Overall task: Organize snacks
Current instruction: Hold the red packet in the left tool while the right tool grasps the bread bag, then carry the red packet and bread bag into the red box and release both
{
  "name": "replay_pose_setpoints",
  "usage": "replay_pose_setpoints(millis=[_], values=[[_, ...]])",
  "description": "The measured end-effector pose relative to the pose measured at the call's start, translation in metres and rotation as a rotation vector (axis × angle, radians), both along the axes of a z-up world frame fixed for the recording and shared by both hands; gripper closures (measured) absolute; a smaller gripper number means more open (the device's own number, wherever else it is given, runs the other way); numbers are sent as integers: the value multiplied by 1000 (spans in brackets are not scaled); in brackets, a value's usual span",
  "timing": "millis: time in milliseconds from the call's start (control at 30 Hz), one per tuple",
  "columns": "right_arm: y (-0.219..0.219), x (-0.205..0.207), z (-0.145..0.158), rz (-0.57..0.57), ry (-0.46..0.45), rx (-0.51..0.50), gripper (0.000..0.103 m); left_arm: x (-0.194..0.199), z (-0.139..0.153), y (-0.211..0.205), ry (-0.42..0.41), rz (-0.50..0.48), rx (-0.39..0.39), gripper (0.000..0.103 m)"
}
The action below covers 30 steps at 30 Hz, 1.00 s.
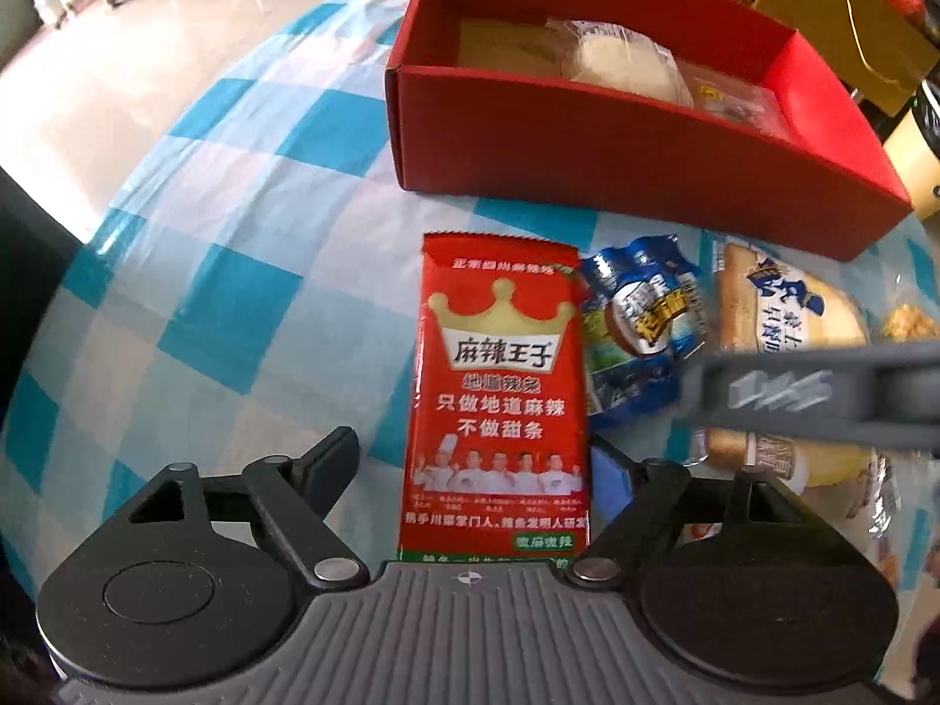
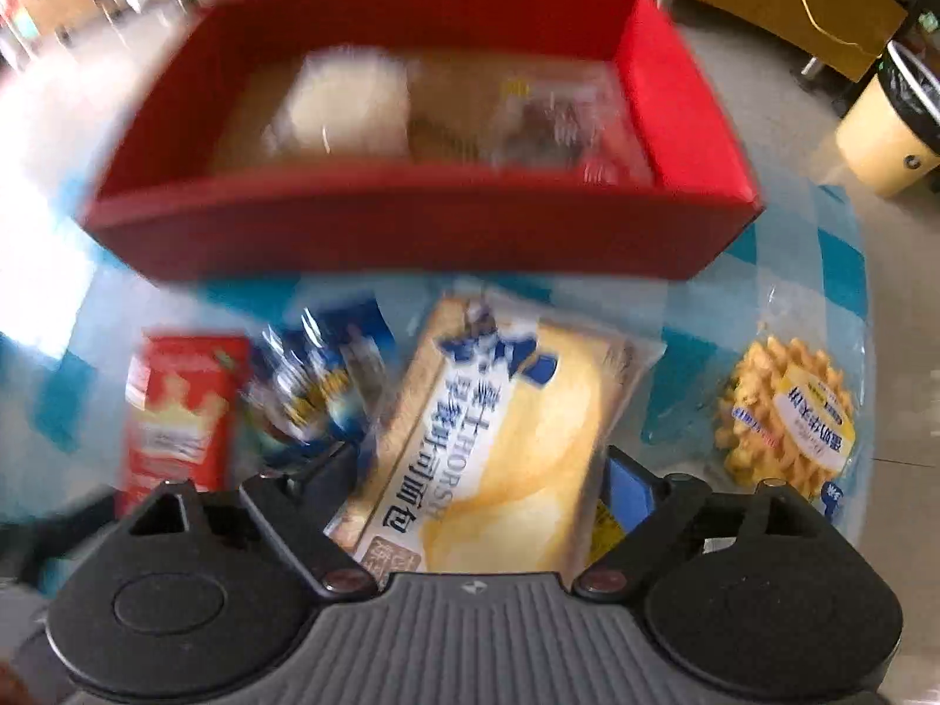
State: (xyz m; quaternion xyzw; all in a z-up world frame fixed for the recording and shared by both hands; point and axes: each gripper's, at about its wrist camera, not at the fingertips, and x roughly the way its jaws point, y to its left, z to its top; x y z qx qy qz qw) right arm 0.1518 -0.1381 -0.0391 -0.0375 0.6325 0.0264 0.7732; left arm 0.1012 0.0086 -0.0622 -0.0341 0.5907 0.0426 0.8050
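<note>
A blue-checked tablecloth (image 1: 235, 305) holds a red cardboard box (image 1: 617, 170) with wrapped snacks inside. Before it lie my targets: my right gripper (image 2: 479, 476) straddles a bread packet (image 2: 499, 440), jaws wide, not pressing; my left gripper (image 1: 476, 470) stands open around a red spicy-strip packet (image 1: 499, 388).

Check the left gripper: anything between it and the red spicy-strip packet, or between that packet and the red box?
Nothing visible. The left gripper stands open astride the red packet, which lies flat on the checked cloth. Only bare cloth separates the packet from the red box; the blue packet lies beside it, off that path.
</note>
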Motion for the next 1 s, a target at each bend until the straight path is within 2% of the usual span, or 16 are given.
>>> replay_pose_setpoints(millis=[100, 200, 333, 433, 567, 667, 833, 1000], values=[[11, -14, -2, 65, -62, -60, 18, -2, -1, 0, 3, -24, 10, 19], [-2, -22, 6, 65, -66, -8, 23, -5, 0, 3, 4, -41, 0, 21], [-28, -34, 23, 36, -108, 74, 29, -6, 6, 14, 16, -29, -88, 35], [-41, -48, 36, 58, -155, 125, 31, -2, 7, 28, 33, 18, -179, 35], [-54, -57, 31, 59, -163, 192, 32, 1, 8, 32, 31, 41, -182, 37], [-70, -61, 29, 16, -188, 293, 32, -1, 12, 31, 23, 57, -186, 38], [-96, -72, 23, -57, -244, 454, 32, -8, 30, 25, -32, 36, -150, 39], [-102, -66, 24, -56, -251, 502, 32, -10, 44, 26, -70, 44, -151, 39]])
